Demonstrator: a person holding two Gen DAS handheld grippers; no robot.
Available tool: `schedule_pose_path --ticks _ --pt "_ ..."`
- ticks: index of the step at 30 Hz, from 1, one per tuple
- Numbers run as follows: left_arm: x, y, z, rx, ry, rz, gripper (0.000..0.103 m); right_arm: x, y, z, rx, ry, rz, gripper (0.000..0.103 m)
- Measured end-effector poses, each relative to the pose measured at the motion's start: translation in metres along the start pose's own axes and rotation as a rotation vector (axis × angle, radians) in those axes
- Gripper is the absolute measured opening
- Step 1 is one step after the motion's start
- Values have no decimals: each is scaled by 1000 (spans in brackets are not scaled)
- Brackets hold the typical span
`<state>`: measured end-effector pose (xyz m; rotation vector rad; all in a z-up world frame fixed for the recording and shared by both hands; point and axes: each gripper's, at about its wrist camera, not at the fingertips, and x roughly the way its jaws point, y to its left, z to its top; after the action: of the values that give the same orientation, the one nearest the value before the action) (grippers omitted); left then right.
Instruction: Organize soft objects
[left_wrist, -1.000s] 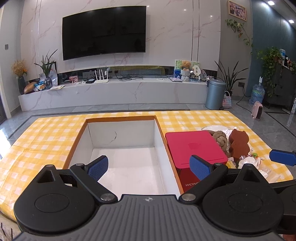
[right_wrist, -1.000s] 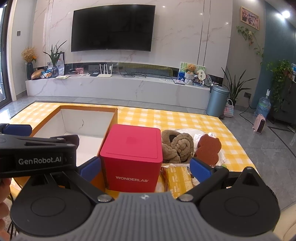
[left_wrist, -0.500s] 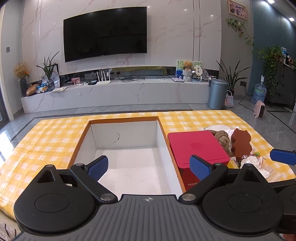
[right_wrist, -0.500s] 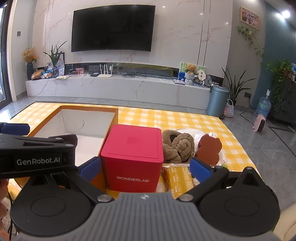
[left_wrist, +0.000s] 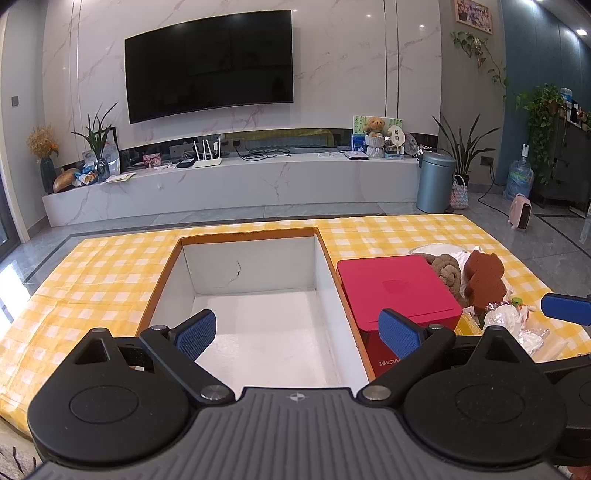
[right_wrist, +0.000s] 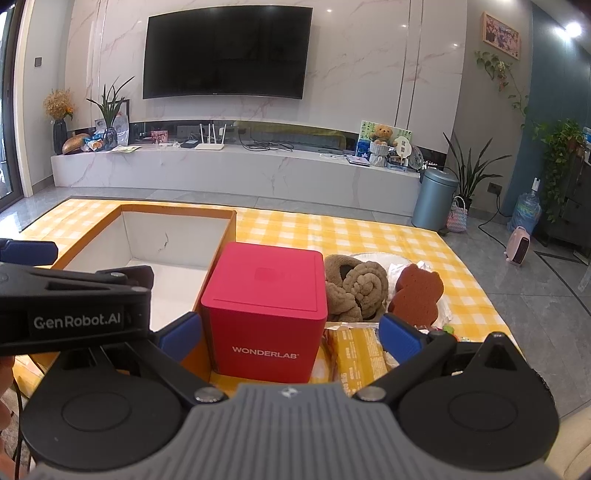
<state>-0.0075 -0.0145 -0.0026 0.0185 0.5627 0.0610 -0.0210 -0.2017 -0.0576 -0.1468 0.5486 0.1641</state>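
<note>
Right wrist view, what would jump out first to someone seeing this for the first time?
The red box marked WONDERLAB stands dead centre on the yellow checked cloth, framed by the open right gripper. Left of it sits a big open bin with white walls, nothing visible inside. Right of the box lie the soft things: a rolled brown towel and a brown bear-shaped sponge.

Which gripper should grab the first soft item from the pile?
Right. The right gripper, open, faces the brown rolled towel and bear-shaped sponge beside the red box. The left gripper, also open, hangs over the empty bin.
</note>
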Motion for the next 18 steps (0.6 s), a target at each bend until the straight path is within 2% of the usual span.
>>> schedule_pose_path --ticks 14,18 --pt "-6 -2 -1 0 -2 22 103 -2 -1 1 6 -2 17 100" --pt "-13 -5 -2 11 -18 2 103 -5 -5 -1 1 -9 23 100"
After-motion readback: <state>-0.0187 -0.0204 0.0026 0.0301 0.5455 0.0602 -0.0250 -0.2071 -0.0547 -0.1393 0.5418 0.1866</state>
